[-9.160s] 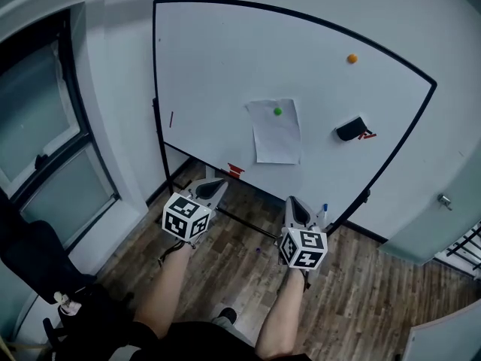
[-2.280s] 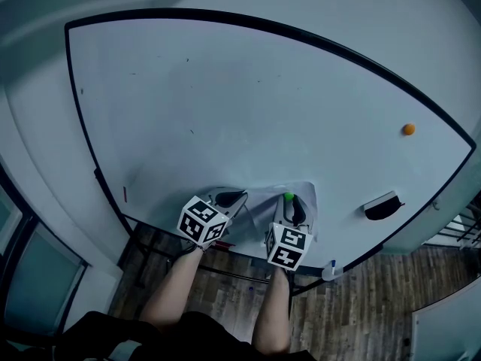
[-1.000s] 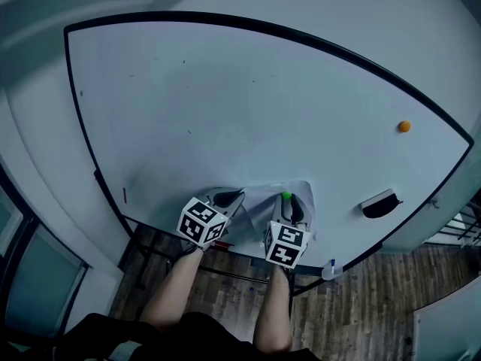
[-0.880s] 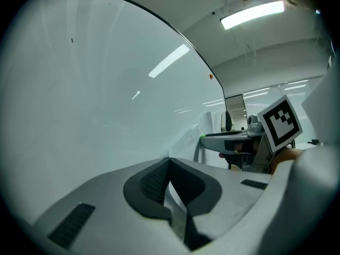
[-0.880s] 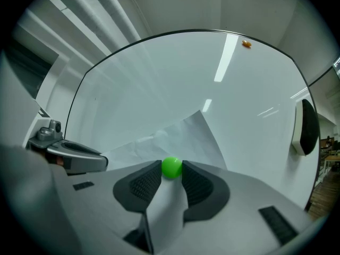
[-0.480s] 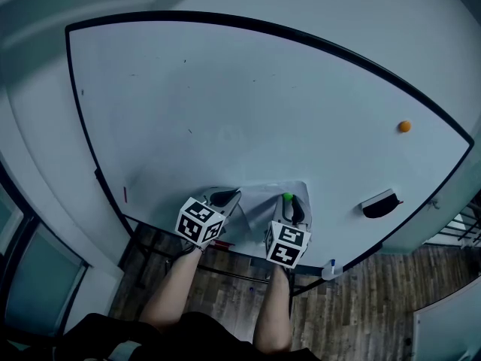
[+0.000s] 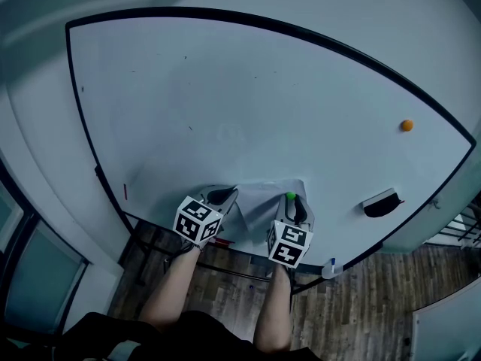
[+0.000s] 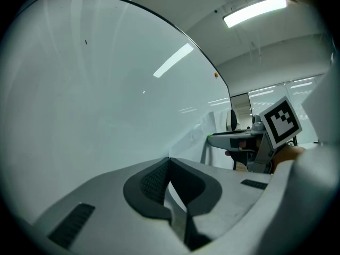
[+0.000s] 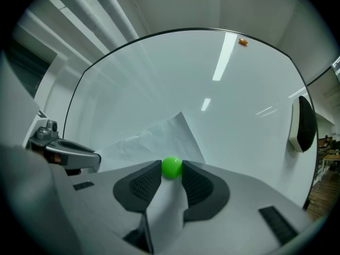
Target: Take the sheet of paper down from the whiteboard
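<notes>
1. The sheet of paper (image 7: 263, 199) hangs low on the whiteboard (image 7: 248, 96), stretched between the two hand-held grippers.
2. The right hand-held gripper (image 9: 171, 169) is clenched on the green magnet (image 9: 171, 166). Its two dark pads touch the ball on either side, and the paper runs down between the jaws beneath it.
3. The left hand-held gripper (image 8: 169, 161) has its jaws brought together at the tips, with a thin pale edge of the sheet caught between the pads. It grips the paper at its left side, well apart from the magnet.
4. The sheet is creased, and one upper corner rises in a peak above the magnet.
5. The only markings to be seen are the black-and-white square patterns on each gripper's cube. A small red item below the board's lower edge is too small to read.
6. The head view alone shows both forearms, the wooden floor (image 7: 376, 299), and a blue-capped marker (image 7: 331, 265) at the board's lower rail.
7. An orange magnet (image 7: 406, 125) and a black eraser (image 7: 379, 204) sit on the board to the right, well apart from the paper. The right gripper view shows these too.
8. Only the right gripper view shows the pads meeting the magnet, which the head view half hides behind the gripper.
9. Only the left gripper view shows a lit ceiling lamp (image 8: 255, 11), with the right gripper seen from the side.
</notes>
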Demonstrator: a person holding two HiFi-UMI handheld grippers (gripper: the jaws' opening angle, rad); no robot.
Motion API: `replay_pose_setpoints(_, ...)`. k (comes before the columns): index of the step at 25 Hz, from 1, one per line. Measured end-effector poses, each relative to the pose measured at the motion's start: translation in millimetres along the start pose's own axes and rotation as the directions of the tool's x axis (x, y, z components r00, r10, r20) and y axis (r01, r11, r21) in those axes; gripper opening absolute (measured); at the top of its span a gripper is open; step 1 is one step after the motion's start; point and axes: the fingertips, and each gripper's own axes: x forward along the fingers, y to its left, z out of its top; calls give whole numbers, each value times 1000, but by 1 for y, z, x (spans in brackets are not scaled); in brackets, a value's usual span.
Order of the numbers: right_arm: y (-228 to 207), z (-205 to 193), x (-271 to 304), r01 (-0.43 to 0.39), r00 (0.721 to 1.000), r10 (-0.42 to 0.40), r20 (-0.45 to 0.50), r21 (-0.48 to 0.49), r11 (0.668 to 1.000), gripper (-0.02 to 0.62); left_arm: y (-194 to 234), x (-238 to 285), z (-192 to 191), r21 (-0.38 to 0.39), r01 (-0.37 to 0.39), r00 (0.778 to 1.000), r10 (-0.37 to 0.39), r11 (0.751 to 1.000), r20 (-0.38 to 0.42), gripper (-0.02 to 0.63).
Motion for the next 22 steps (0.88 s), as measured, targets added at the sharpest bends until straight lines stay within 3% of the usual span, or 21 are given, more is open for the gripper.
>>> replay_pose_setpoints(22, -7, -10, 0, -15, 1000, 15, -14, 1, 1000, 132, 14, -9, -9, -32, -82, 996, 81, 996, -30, 21)
